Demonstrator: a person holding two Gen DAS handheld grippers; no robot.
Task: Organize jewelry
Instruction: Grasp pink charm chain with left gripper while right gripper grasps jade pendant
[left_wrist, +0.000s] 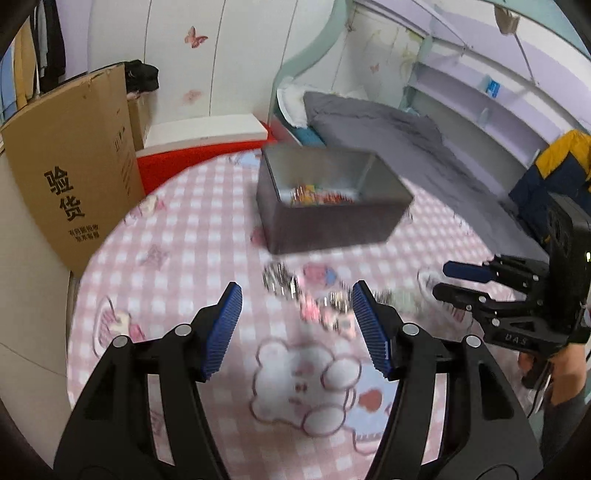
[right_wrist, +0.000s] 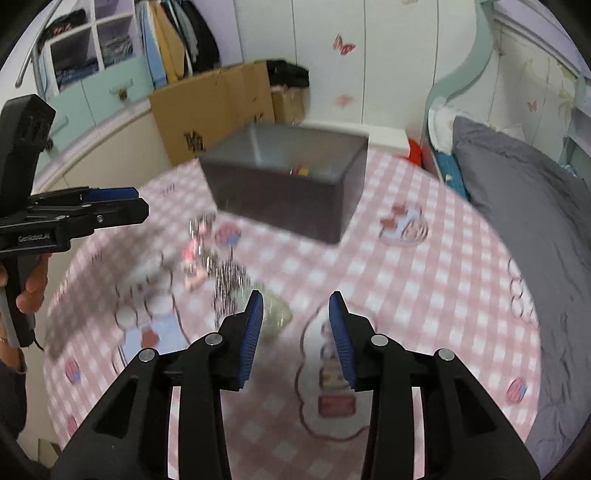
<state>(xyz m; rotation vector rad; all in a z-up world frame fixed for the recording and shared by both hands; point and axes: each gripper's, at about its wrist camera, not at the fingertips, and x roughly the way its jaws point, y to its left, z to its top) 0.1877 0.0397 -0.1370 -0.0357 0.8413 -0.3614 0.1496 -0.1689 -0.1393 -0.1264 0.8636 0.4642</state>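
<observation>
A dark grey open box (left_wrist: 332, 206) stands on the pink checked table, with colourful jewelry (left_wrist: 317, 195) inside; it also shows in the right wrist view (right_wrist: 288, 184). Loose silvery and pink jewelry (left_wrist: 306, 295) lies blurred on the cloth in front of the box, and shows in the right wrist view (right_wrist: 218, 266) too. My left gripper (left_wrist: 297, 291) is open and empty, hovering just short of the pile. My right gripper (right_wrist: 295, 299) is open and empty, with the pile just left of its left fingertip; in the left wrist view it (left_wrist: 439, 278) stands to the right.
The round table has a pink checked cloth (left_wrist: 184, 236) with cartoon prints. A cardboard box (left_wrist: 74, 162) stands at its left edge. A bed with a grey blanket (right_wrist: 517, 192) lies to the right. A wardrobe and hanging clothes (right_wrist: 177, 40) stand behind.
</observation>
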